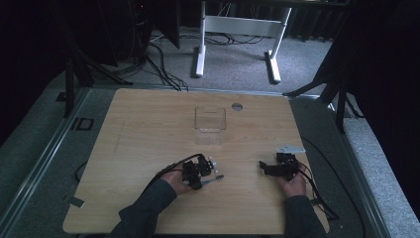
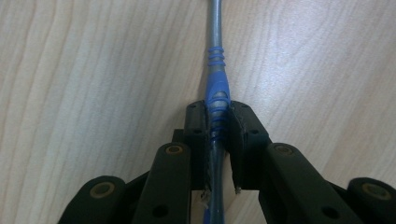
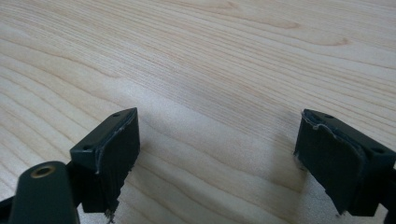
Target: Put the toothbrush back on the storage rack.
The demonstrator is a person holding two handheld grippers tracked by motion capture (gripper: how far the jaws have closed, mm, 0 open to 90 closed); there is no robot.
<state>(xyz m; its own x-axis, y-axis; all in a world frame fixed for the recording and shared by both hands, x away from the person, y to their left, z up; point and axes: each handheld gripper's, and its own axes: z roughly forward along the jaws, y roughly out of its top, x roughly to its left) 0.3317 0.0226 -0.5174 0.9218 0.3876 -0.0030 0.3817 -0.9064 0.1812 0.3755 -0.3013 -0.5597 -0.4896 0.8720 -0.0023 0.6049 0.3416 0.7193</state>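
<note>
Between the jaws of the left gripper sits a pen, clamped tight: both pads press on its ribbed blue grip section, one from each side. Grey barrel runs straight ahead from the jaws over the table, away from the camera; a dark part of the pen runs back under the gripper body. In the high view the left gripper lies low on the table near the front edge, held in the left hand, and the pen pokes out of it toward the right gripper, looking flat on the wood or just off it, cannot tell which. Right gripper is released, jaws spread wide, nothing between them but bare wood in its own view. It rests low over the table in the right hand, jaws pointing toward the left gripper, well apart from it and from the pen tip. Grey plate sits on top of it, cable trailing off to the table's right edge. Beyond both grippers, near the table's middle, stands a clear box, closer to the left gripper than the right, well clear of the pen. A small grey disc lies past the box, toward the far edge.
</note>
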